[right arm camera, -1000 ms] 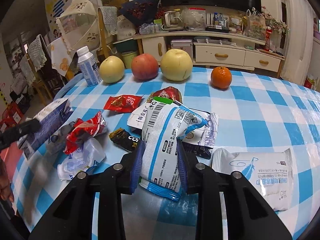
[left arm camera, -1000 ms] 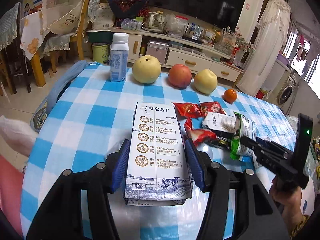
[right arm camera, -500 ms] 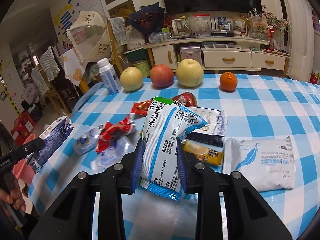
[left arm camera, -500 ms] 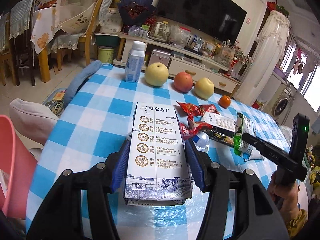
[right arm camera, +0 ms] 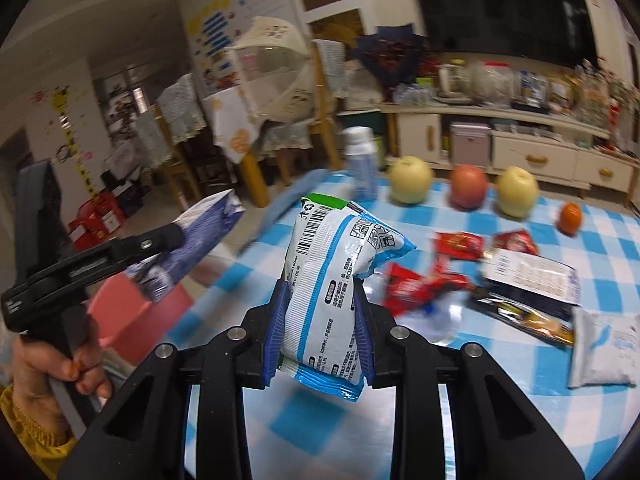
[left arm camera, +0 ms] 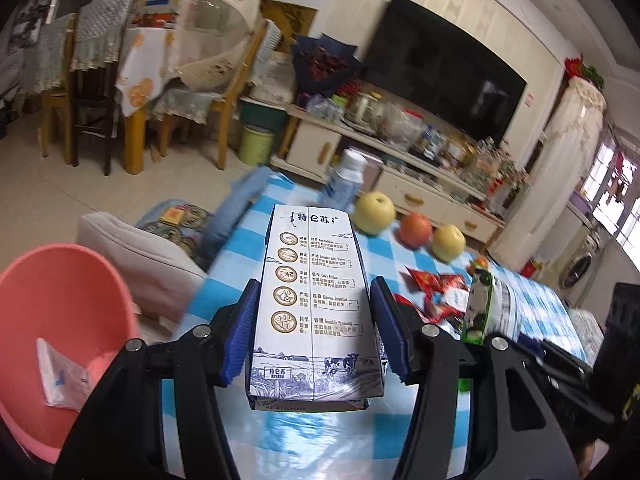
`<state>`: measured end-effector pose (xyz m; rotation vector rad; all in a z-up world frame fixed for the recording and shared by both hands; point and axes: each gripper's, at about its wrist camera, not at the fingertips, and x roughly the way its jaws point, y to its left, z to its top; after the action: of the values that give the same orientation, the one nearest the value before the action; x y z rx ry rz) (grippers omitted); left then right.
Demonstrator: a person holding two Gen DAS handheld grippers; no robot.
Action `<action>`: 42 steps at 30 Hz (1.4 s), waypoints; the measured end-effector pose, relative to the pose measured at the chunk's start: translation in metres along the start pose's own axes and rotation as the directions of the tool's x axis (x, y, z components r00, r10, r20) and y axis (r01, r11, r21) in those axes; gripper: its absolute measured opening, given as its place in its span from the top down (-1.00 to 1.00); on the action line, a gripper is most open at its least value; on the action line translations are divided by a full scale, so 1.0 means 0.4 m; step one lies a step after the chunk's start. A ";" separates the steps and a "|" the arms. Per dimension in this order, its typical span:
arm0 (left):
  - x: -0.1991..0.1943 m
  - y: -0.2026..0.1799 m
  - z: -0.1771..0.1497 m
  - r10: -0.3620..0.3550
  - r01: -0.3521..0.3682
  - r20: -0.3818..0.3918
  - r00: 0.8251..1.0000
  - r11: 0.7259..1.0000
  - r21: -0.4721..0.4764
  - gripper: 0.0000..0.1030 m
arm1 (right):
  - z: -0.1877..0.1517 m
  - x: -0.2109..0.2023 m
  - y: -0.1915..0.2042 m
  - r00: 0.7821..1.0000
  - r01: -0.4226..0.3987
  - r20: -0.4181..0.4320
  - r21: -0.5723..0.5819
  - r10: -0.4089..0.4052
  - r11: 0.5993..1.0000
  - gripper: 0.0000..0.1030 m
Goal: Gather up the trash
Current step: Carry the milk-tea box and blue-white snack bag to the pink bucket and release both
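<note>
Left gripper (left arm camera: 314, 332) clamped on milk carton (left arm camera: 314, 300), blue pads against both sides, carton held in air over table (left arm camera: 288, 440) edge. Pink bin (left arm camera: 60, 320) on floor, left of carton, one small white wrapper (left arm camera: 60, 380) inside. Right gripper (right arm camera: 320, 320) clamped on white-blue snack bag (right arm camera: 332, 280), lifted off checkered cloth. Red wrappers (right arm camera: 420, 280), white pouch (right arm camera: 604, 352), dark packets (right arm camera: 520, 312) lying on table. Fruit (right arm camera: 468, 188) and bottle (right arm camera: 360, 168) along far edge.

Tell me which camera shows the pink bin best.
The left wrist view. There the pink bin shows its rim and its inside, with a wrapper lying in it. The right wrist view gives only a blurred pink patch behind the milk carton.
</note>
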<state>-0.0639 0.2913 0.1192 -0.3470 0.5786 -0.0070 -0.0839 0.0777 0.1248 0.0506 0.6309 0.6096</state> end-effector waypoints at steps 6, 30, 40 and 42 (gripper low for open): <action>-0.100 0.165 0.050 0.128 -0.116 0.091 0.988 0.986 -0.120 -0.11 | 0.061 0.053 0.232 0.987 -0.158 0.001 -0.072 0.158 0.985 0.36; -0.157 0.505 0.056 0.539 -0.526 -0.051 0.841 0.790 -0.315 -0.81 | -0.004 0.340 0.541 0.982 -0.143 -0.149 -0.180 0.116 0.973 -0.75; -0.126 0.408 0.050 0.495 -0.487 -0.031 0.868 0.839 -0.244 -0.81 | -0.004 0.286 0.445 0.994 -0.033 -0.105 -0.199 0.012 0.979 -0.77; -0.114 0.382 0.050 0.495 -0.489 -0.028 0.869 0.846 -0.213 -0.81 | -0.007 0.275 0.429 0.996 -0.011 -0.094 -0.210 -0.009 0.978 -0.81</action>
<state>-0.1051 0.4463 0.1098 -0.3981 0.6290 0.5622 -0.1042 0.2791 0.1017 -0.1770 0.6543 0.6802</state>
